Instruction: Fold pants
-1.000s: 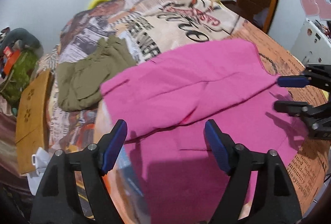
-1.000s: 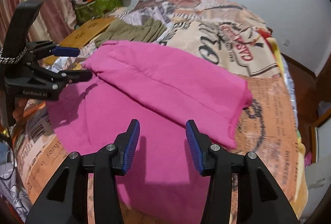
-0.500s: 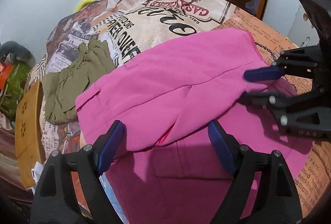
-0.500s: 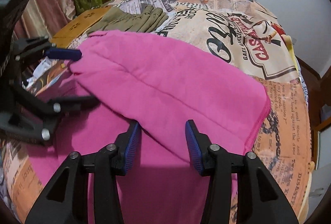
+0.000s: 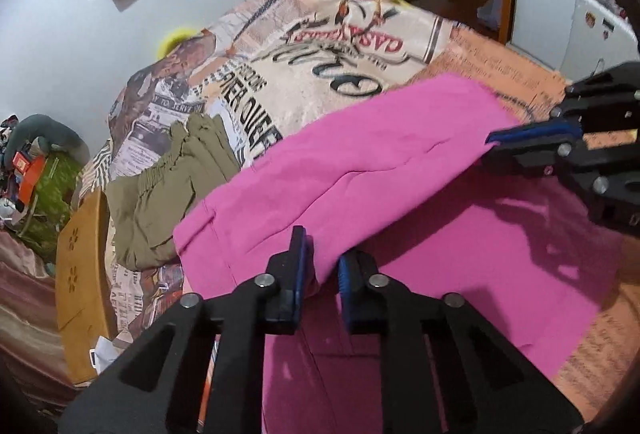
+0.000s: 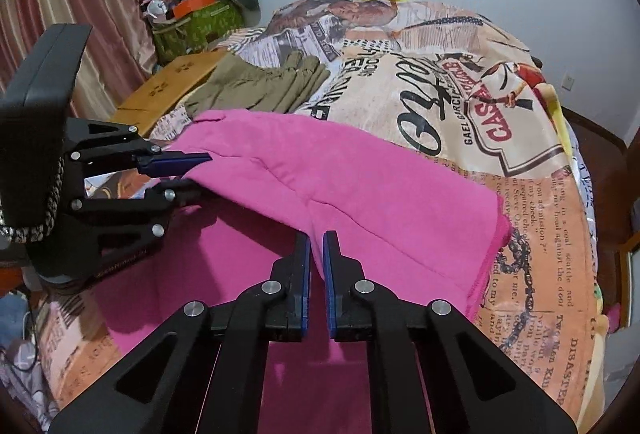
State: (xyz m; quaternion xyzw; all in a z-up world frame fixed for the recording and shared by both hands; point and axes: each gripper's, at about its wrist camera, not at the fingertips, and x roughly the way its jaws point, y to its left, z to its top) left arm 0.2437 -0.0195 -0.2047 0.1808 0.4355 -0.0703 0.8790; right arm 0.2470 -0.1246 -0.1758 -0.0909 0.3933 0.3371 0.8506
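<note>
1. The pink pants (image 5: 400, 169) lie across the near half of the bed (image 5: 344, 57), one layer already turned over the other, so a doubled edge faces the grippers.
2. The left gripper (image 5: 322, 266) is closing on that near edge at the left end of the fold; pink cloth sits between its blue pads.
3. The right gripper (image 6: 316, 266) is pinched tight on the same edge further right, with cloth caught in the narrow slit between its pads.
4. Judging by this, the two grips are spaced apart along one edge so the cloth hangs flat and can be carried over without sagging in the middle.
5. The next fold likely needs both hands to lift and travel together.
6. Olive clothes (image 6: 264, 81) lie at the far left, well clear of the pants.
</note>
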